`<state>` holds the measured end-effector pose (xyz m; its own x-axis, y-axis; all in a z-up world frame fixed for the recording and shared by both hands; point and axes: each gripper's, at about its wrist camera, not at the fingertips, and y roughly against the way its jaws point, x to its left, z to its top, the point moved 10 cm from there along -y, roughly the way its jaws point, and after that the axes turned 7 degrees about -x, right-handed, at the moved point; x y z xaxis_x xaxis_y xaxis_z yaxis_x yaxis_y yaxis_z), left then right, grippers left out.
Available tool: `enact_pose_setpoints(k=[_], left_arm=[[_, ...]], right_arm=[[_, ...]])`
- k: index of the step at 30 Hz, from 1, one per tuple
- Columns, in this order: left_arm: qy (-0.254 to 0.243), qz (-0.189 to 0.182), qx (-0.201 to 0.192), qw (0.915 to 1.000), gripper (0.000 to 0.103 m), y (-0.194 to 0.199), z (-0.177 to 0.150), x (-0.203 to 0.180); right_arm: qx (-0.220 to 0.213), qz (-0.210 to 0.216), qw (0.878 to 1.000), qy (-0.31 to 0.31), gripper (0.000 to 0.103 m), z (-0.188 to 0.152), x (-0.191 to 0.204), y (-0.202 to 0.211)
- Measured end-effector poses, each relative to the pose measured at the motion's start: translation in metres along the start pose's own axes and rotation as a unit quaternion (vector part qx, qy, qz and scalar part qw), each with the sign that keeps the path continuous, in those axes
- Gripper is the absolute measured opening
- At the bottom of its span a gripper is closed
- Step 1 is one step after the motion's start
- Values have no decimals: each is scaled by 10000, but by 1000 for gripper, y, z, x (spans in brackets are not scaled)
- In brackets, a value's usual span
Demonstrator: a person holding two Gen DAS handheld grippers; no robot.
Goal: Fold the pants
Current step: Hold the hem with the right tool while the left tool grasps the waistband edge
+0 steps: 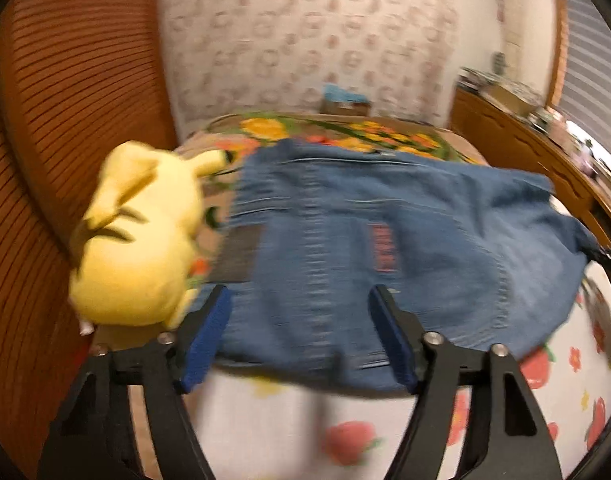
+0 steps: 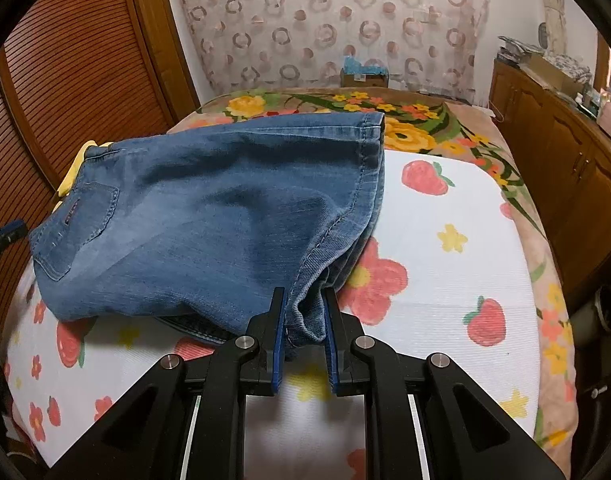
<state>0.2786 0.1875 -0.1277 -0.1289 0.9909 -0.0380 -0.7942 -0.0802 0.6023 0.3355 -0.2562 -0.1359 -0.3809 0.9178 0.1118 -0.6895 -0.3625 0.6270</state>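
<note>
Blue jeans lie folded across a bed, back pocket to the left and leg hems at the far right. My right gripper is shut on a bunched fold of denim at the near edge, which it lifts slightly. In the blurred left wrist view the jeans spread out ahead. My left gripper stands open, its blue pads wide apart over the near edge of the denim and not pressing on it.
A yellow plush toy lies at the jeans' left end. The bed carries a white sheet with strawberries and flowers, and a floral blanket behind it. A slatted wooden door is on the left, a wooden cabinet on the right.
</note>
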Motion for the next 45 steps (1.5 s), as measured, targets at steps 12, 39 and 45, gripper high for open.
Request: enact_pose_setpoints(k=[12, 39, 45], left_arm=[[519, 375, 541, 9965, 59, -32, -37, 48], [538, -109, -119, 9984, 16, -11, -14, 24], [386, -169, -640, 9971, 13, 18, 31, 9]], right_arm=[[80, -20, 10000, -11, 17, -3, -4, -3], [-154, 94, 9998, 38, 16, 0, -5, 4], [-704, 29, 9975, 19, 15, 34, -12, 39]])
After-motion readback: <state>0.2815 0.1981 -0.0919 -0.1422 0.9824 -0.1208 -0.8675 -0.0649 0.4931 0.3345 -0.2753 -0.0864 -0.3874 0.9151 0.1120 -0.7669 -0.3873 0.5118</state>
